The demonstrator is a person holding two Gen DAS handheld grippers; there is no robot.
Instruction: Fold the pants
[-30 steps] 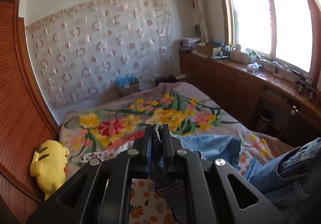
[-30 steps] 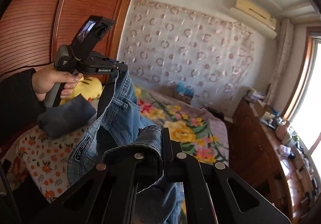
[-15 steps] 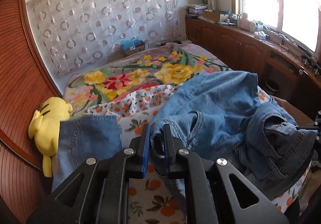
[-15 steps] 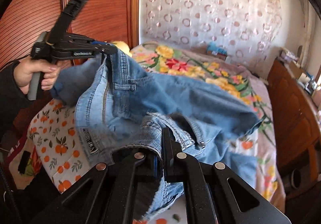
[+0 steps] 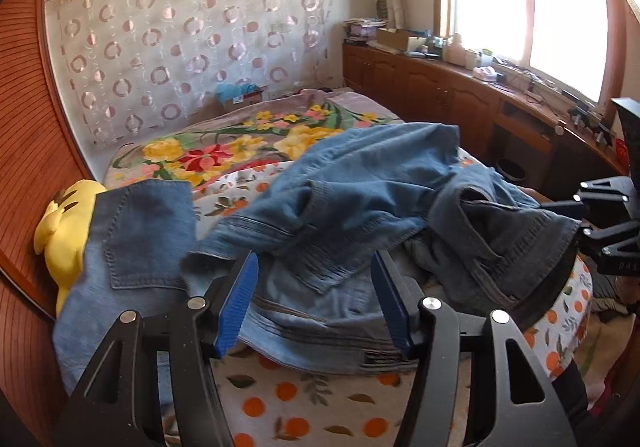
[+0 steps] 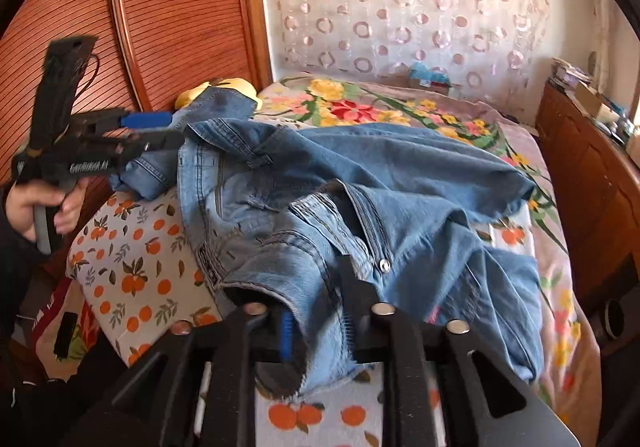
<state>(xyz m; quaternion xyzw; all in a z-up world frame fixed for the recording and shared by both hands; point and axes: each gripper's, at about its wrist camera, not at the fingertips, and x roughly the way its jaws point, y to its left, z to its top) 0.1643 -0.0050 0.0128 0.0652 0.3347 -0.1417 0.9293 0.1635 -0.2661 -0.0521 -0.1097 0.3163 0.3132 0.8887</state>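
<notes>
Crumpled blue jeans (image 5: 360, 183) lie across the bed, legs pointing toward the far end. A flap with a back pocket (image 5: 140, 231) lies at the left by the plush toy. My left gripper (image 5: 314, 299) hangs just above the waistband. Its jaws are opening, the blue pads (image 5: 236, 303) wide apart, and nothing is pinched. My right gripper (image 6: 320, 319) is opening too. The other waistband corner of the jeans (image 6: 400, 175) lies loosely between its parted fingers. The right wrist view shows the left gripper (image 6: 152, 131) held in a hand (image 6: 36, 203).
An orange-print sheet (image 5: 304, 399) covers the near end of the bed, a flowered blanket (image 6: 360, 111) the far end. A yellow plush toy (image 5: 68, 223) lies against the wooden panel (image 6: 180, 7). Wooden cabinets (image 5: 440, 95) and a bin (image 5: 510, 169) stand along the right side.
Both grippers came down with the jeans, which now lie on the bed instead of hanging. Both pairs of jaws, shut on denim before, have parted; the left has let go.
</notes>
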